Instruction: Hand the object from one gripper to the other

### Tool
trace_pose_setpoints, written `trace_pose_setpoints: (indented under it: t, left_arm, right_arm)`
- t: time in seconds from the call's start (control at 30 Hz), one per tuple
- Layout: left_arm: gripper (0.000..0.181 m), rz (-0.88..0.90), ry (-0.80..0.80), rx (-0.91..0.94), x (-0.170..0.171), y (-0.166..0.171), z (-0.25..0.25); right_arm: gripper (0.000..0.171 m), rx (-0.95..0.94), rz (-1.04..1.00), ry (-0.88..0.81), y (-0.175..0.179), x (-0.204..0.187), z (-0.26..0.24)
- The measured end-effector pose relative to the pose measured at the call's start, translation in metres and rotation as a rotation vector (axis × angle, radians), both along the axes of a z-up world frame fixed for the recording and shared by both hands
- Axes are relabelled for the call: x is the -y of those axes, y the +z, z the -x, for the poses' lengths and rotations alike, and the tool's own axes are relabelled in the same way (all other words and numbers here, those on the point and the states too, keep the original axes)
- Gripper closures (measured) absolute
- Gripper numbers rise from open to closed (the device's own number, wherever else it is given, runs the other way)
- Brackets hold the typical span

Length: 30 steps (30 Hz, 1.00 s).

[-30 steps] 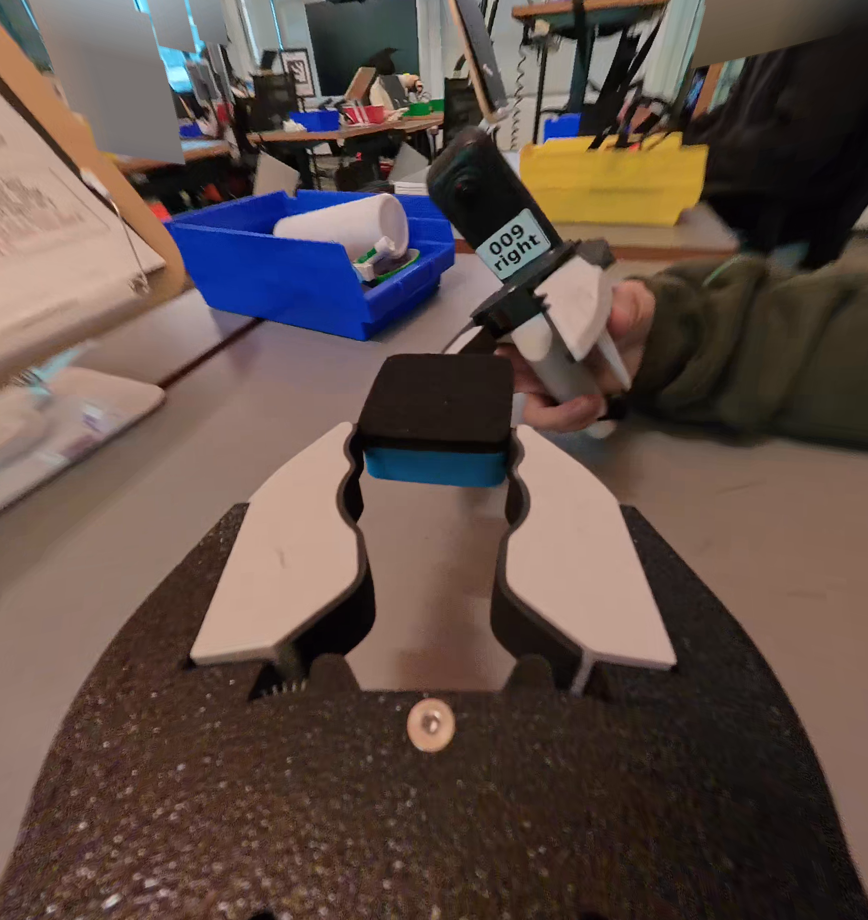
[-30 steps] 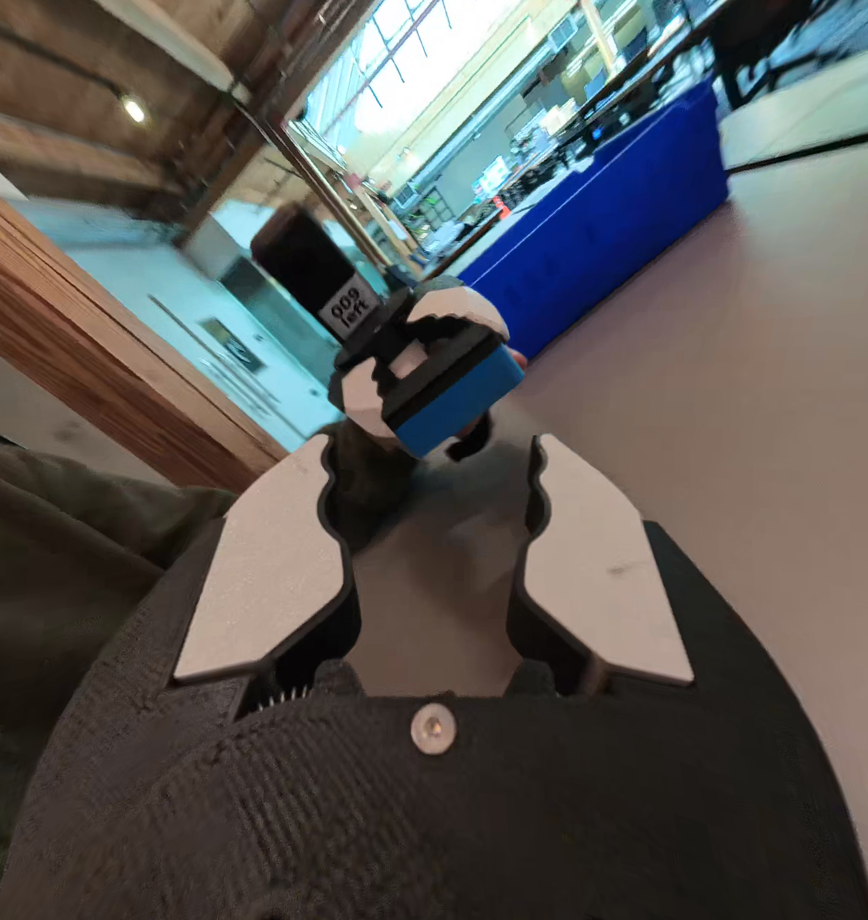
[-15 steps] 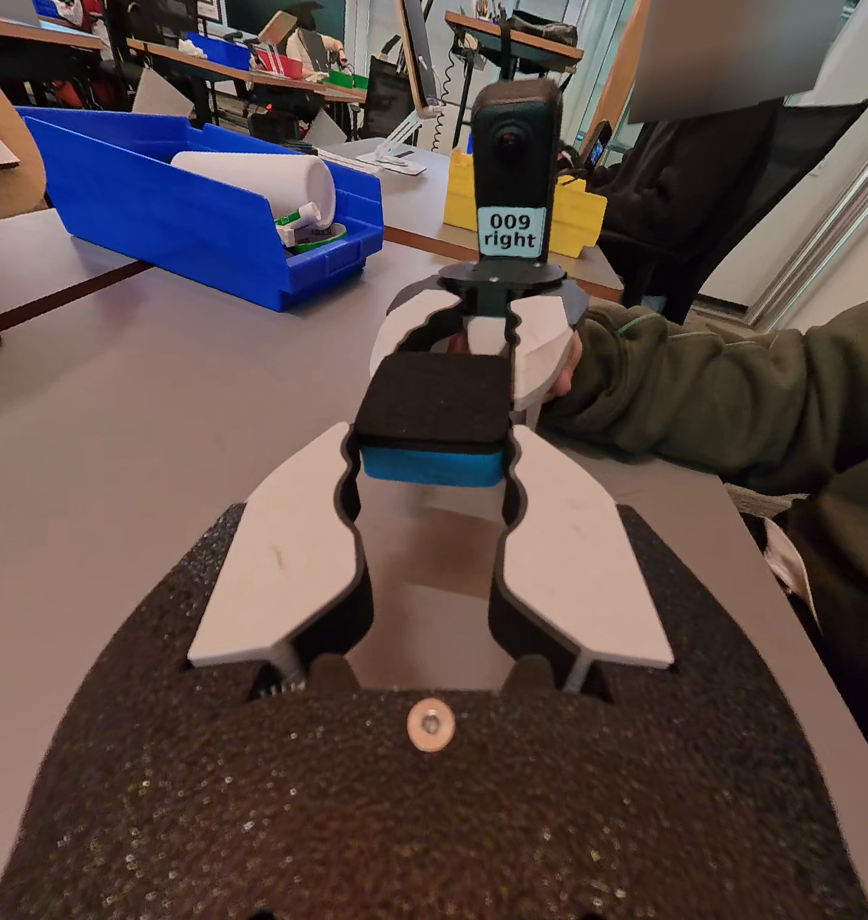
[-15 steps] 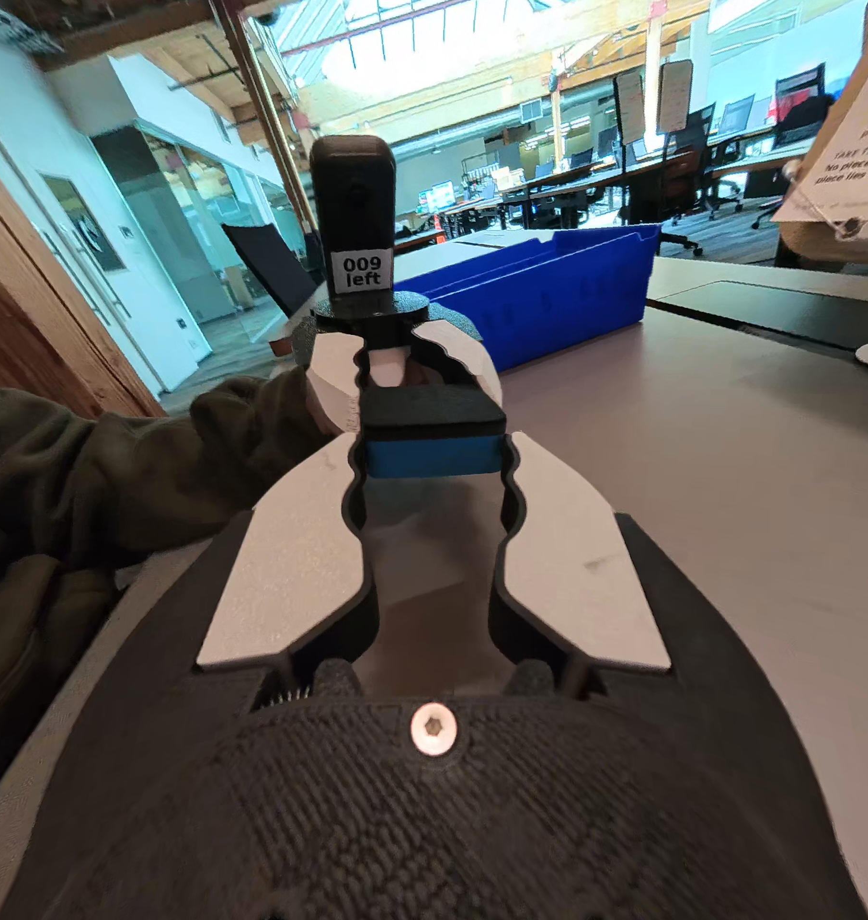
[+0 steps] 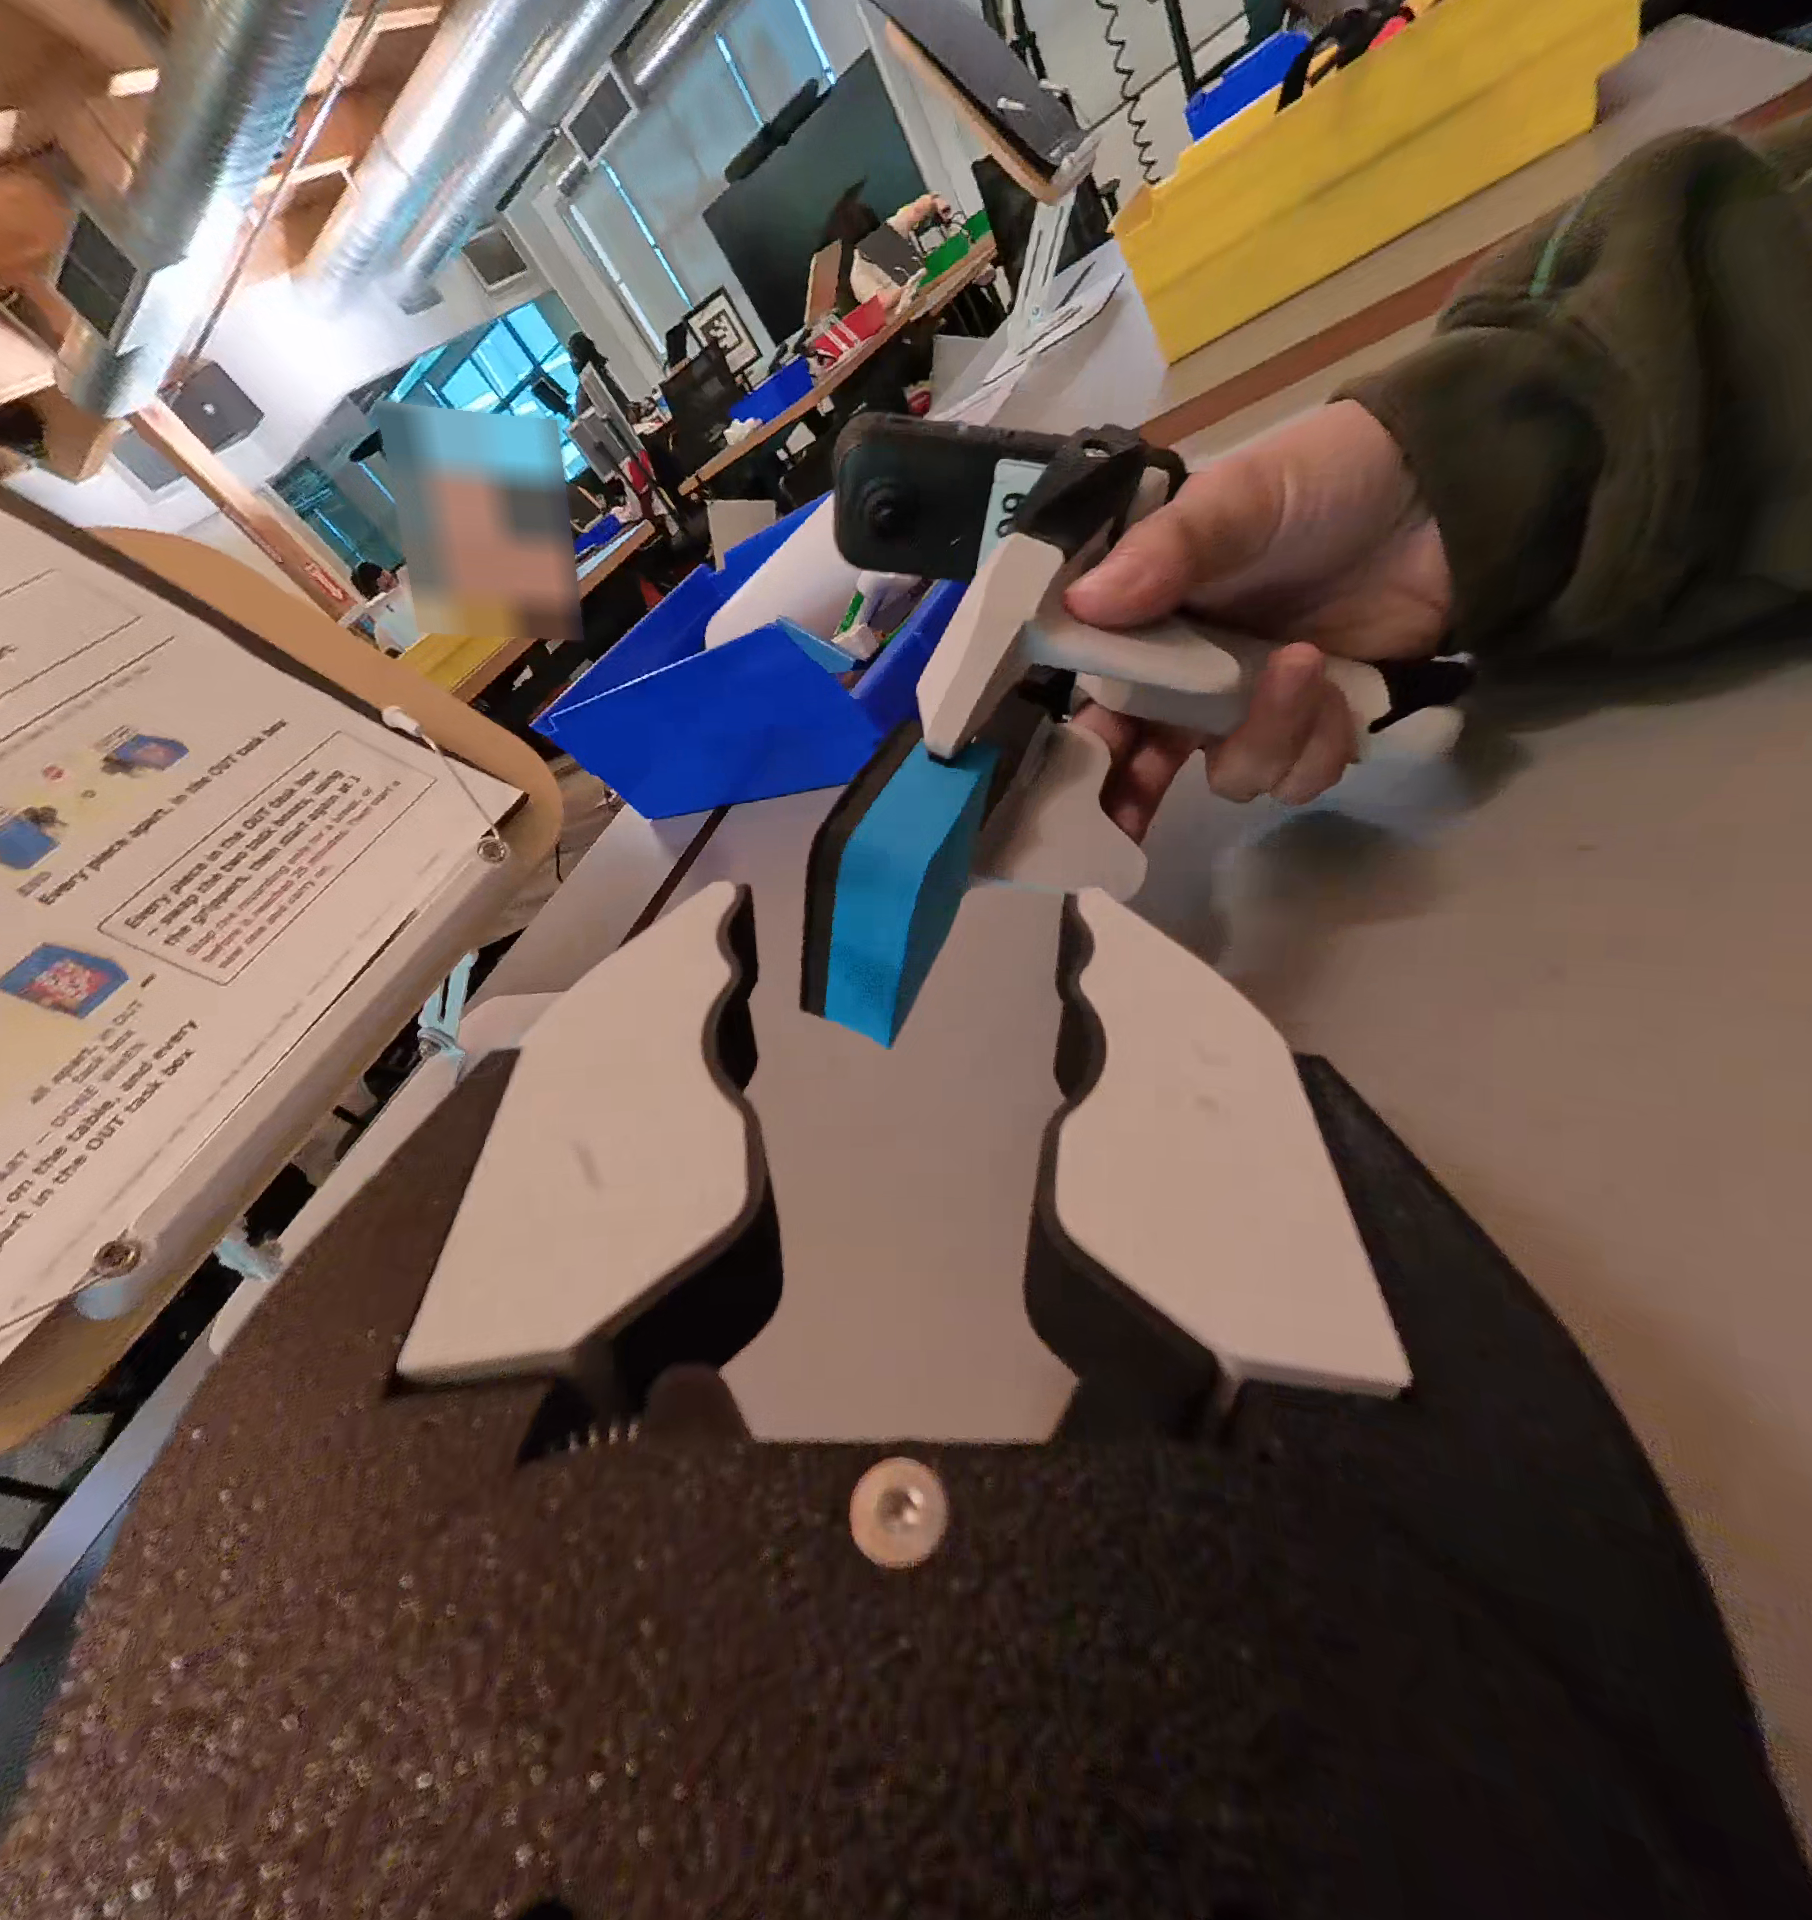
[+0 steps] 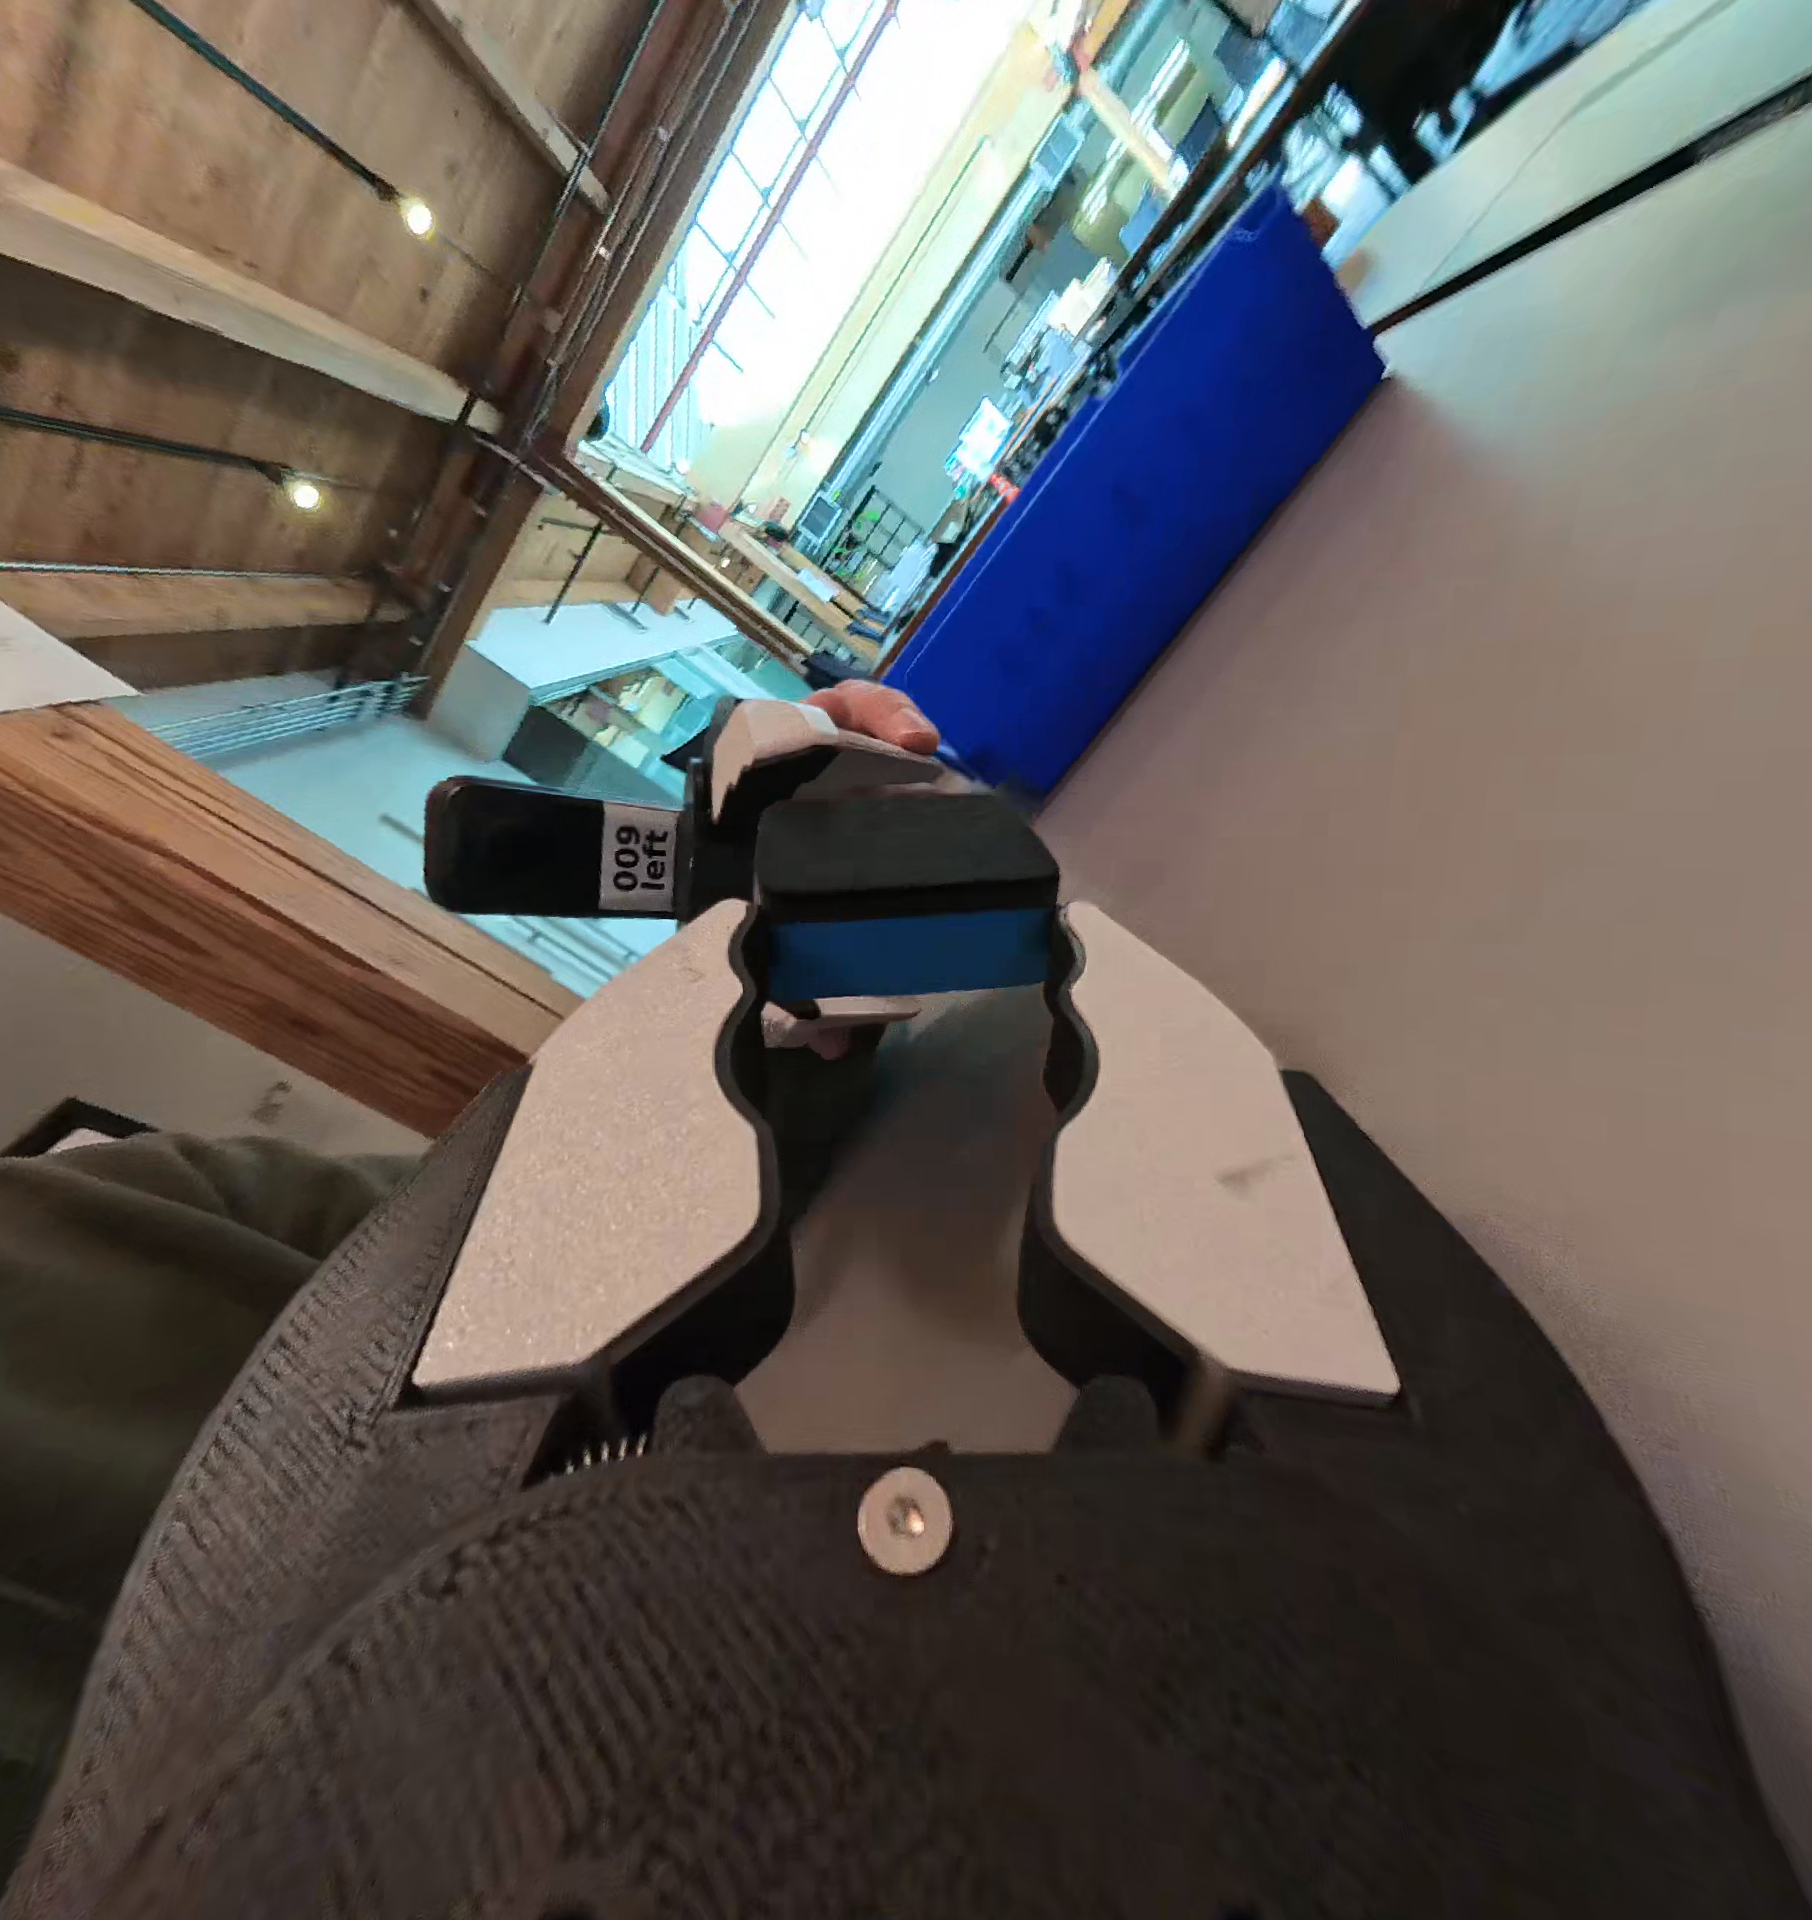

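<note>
Handover step, nearly done. Block [image 5: 897, 894], black over blue, sits pinched between right gripper [image 6: 902, 935] fingertips, at 12 o'clock in the right view. Left gripper [image 5: 907, 925] spread wide and holding nothing; block hangs just beyond its tips, not touching. Table [image 5: 1504, 987] below. Next, by my reading: left backs straight off; right keeps its squeeze.

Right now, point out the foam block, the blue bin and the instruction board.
foam block [image 5: 897, 894]: left wrist view, its blue side face.
blue bin [image 5: 715, 717]: left wrist view, near outer wall.
instruction board [image 5: 154, 862]: left wrist view, its printed sheet.
</note>
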<state>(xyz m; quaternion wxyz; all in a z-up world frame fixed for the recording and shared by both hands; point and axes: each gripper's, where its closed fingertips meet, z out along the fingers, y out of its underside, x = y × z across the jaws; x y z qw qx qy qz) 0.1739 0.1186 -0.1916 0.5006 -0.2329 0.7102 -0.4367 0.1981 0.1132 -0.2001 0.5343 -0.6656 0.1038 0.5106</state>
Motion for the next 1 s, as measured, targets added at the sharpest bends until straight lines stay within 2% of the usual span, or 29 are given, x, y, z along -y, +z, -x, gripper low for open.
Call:
trace_pose_setpoints:
  t: [0.1,0.17,0.33,0.43,0.57,0.7,0.83,1.0]
  left_arm:
    - [0.14,-0.027,-0.01,0.003,0.001,-0.003,0.001]
    - [0.157,-0.036,-0.03,0.006,0.001,-0.002,0.003]
    - [0.16,0.021,-0.084,-0.043,0.005,-0.002,0.007]
    - [0.16,0.164,-0.056,-0.075,-0.002,0.006,0.004]
    - [0.16,0.399,-0.015,-0.143,-0.016,0.016,0.001]
    - [0.16,0.605,-0.098,-0.247,-0.01,0.017,0.002]
    - [0.16,0.67,-0.159,-0.334,-0.004,0.011,0.006]
    - [0.159,0.633,-0.172,-0.273,-0.004,0.014,0.008]
  right_arm:
    - [0.119,-0.016,0.018,0.061,-0.003,0.002,0.009]
    - [0.119,-0.021,0.021,0.084,-0.002,0.003,0.015]
    - [0.118,-0.028,-0.003,0.109,-0.003,0.004,0.019]
    - [0.105,0.086,-0.072,0.005,0.003,0.0,0.007]
    - [0.105,0.378,-0.211,-0.173,0.016,-0.003,-0.004]
    - [0.116,0.567,-0.358,-0.253,0.029,0.0,0.002]
    - [0.148,0.639,-0.39,-0.183,0.027,0.003,0.014]
    - [0.152,0.569,-0.334,-0.108,0.025,0.004,0.017]
